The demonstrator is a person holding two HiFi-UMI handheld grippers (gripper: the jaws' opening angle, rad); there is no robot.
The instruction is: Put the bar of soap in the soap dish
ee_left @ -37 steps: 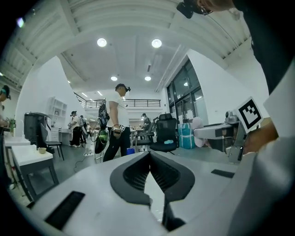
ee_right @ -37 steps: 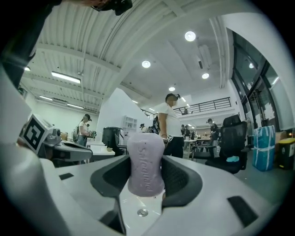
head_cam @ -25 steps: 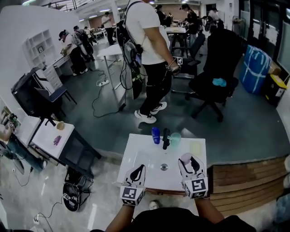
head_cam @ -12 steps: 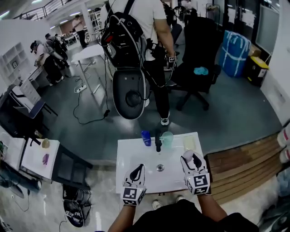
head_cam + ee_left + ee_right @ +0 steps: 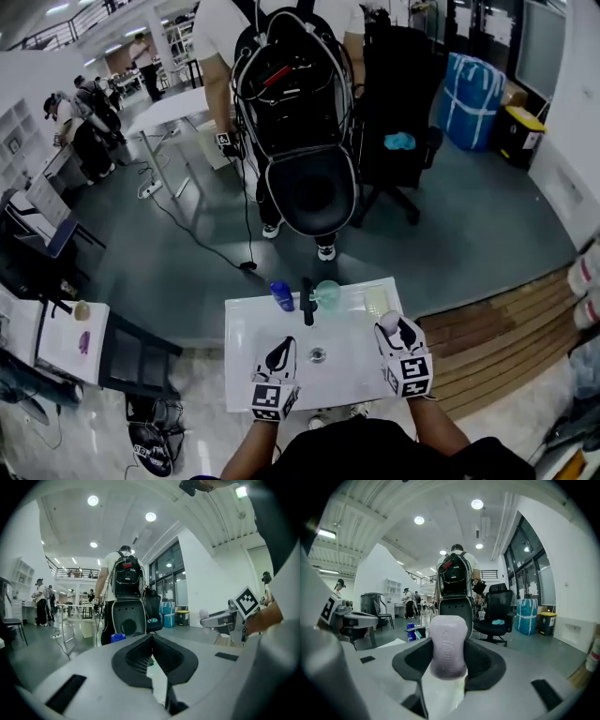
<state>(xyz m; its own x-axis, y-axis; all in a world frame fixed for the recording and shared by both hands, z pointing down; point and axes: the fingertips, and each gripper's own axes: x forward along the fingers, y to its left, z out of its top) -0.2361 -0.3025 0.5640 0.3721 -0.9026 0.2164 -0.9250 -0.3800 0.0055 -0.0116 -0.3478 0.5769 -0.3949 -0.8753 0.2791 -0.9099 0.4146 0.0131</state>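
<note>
The lilac soap bar [image 5: 448, 644] is still being clamped by the right gripper [image 5: 392, 330], apparently being edged toward the soap dish [image 5: 377, 300] just ahead, the left gripper [image 5: 278, 354] being kept closed, empty.

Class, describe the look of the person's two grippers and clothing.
The left gripper and right gripper have pale grey bodies tapering to two jaws lined with black ribbed pads. Each carries a cube with black-and-white square markers. The person wears a dark top.
</note>
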